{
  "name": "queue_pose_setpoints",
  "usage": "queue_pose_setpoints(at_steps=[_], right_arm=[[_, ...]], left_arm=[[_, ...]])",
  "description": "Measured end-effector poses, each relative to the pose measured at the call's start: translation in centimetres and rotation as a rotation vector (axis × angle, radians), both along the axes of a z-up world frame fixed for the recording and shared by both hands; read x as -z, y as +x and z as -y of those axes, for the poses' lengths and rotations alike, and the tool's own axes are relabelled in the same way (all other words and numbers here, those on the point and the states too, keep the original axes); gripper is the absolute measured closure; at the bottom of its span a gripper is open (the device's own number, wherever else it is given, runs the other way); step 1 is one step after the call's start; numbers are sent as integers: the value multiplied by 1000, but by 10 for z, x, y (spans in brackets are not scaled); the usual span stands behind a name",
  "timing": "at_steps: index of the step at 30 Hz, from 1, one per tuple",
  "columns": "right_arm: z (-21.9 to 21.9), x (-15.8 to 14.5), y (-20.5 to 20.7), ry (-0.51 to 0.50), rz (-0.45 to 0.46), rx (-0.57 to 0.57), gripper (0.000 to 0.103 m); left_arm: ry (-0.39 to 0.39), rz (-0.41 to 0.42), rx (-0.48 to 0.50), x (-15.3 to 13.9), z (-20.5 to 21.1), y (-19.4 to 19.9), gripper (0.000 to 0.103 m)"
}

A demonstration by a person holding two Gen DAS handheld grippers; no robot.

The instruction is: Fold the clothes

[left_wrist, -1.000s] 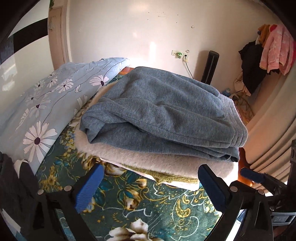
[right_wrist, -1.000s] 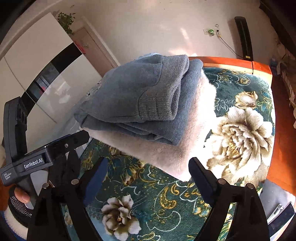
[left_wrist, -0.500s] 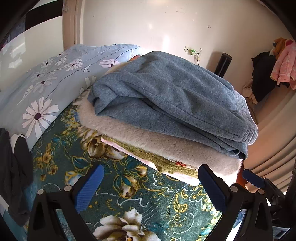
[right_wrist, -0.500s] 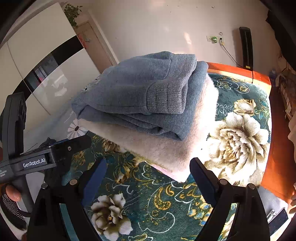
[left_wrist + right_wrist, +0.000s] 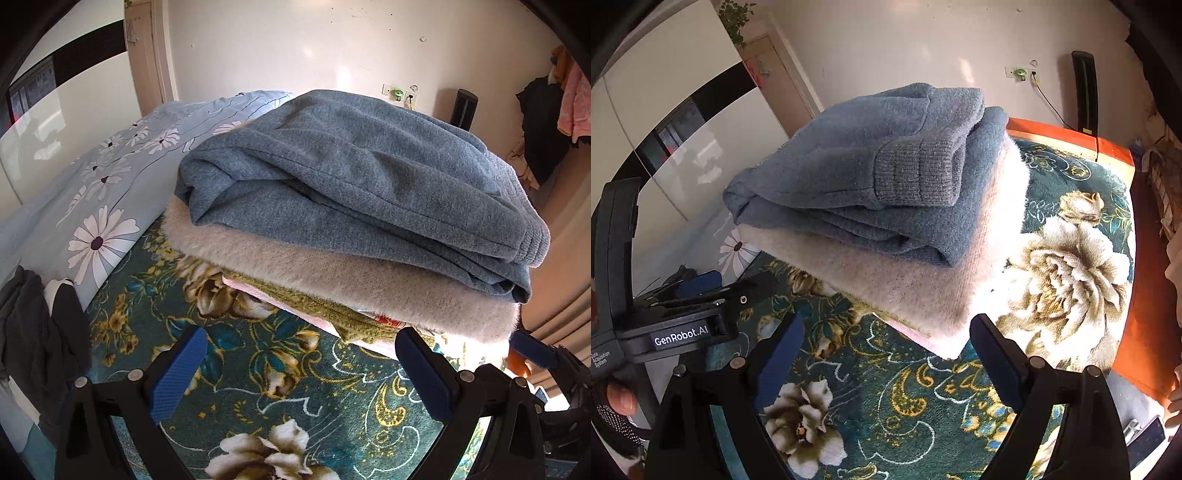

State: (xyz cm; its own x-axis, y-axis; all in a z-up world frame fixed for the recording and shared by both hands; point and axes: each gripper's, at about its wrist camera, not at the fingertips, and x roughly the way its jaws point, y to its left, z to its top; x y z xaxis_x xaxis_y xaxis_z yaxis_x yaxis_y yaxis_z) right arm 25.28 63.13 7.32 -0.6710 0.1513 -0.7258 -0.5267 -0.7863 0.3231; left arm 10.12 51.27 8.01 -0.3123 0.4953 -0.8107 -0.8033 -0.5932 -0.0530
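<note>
A folded blue-grey sweater [image 5: 354,177] lies on top of a stack of folded clothes, over a fluffy beige garment [image 5: 332,266], an olive knit [image 5: 332,314] and a pink piece. The stack rests on a green floral blanket [image 5: 295,398]. My left gripper [image 5: 299,373] is open and empty, just in front of the stack. My right gripper [image 5: 886,354] is open and empty, near the stack's corner. The sweater [image 5: 879,177] with its ribbed cuff and the beige garment [image 5: 923,280] show in the right wrist view. The left gripper's body [image 5: 676,317] shows there at the left.
A light blue daisy-print quilt [image 5: 110,192] lies left of the stack. Dark clothes [image 5: 33,332] lie at the far left. The orange bed edge [image 5: 1126,295] runs on the right. Clothes [image 5: 554,103] hang at the back right wall. A wardrobe [image 5: 683,110] stands behind.
Both grippers have drawn closer to the stack and lower, staying open. The stack has not moved.
</note>
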Motion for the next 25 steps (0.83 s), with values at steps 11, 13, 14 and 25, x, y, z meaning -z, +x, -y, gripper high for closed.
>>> queue_pose_setpoints(at_steps=[11, 13, 14, 25], right_arm=[[-3, 10, -3, -8, 27, -7, 11], [-4, 10, -3, -9, 26, -6, 11], [-4, 10, -3, -11, 26, -6, 11], [-1, 8, 1, -26, 37, -10, 11]], left_arm=[[-23, -5, 22, 8, -11, 8, 0], [-25, 1, 19, 9, -12, 8, 0], [-28, 5, 16, 9, -12, 7, 0], [-39, 38, -3, 8, -6, 6, 0]])
